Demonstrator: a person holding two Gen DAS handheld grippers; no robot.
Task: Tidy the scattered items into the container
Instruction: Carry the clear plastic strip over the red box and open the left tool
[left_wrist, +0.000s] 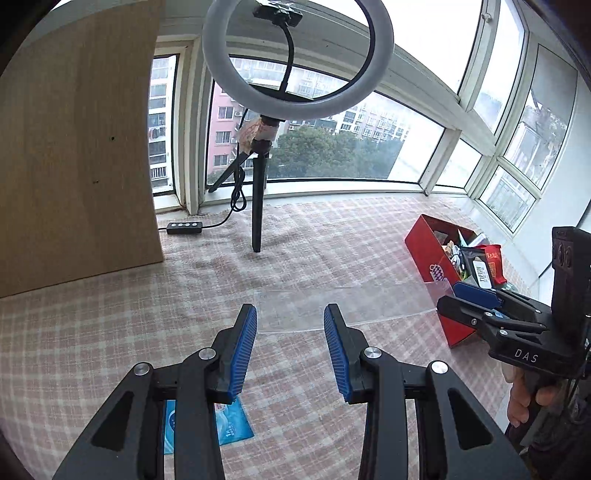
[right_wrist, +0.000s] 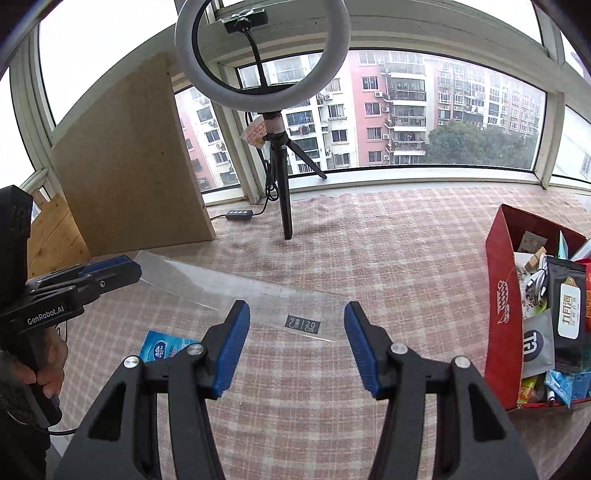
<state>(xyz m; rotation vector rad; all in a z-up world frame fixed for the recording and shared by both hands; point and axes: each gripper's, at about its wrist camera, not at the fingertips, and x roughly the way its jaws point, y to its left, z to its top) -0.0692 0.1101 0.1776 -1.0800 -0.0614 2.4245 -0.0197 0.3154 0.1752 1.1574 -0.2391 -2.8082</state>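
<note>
Carrying the clear ruler (right_wrist: 280, 299) to the red box (right_wrist: 498, 288) looks like your job right now. The ruler is up off the table (right_wrist: 406, 258), lying across the tips of the left gripper (left_wrist: 290, 314) and the right gripper (right_wrist: 293, 314). Both pairs of fingers stand partly apart. I cannot tell which pads press on the ruler (it is see-through, so its edges are hard to spot).

To do this well, move both hands together at the same speed, so the ruler does not twist or slip. Hold it flat on the way over.

The box sits to the right and looks pretty full of packets. Aim for a gap along its near wall, tip the ruler so one end goes in first, then let go gently.

One blue packet (right_wrist: 162, 349) lies on the table near your left hand. I think that one comes next.
</note>
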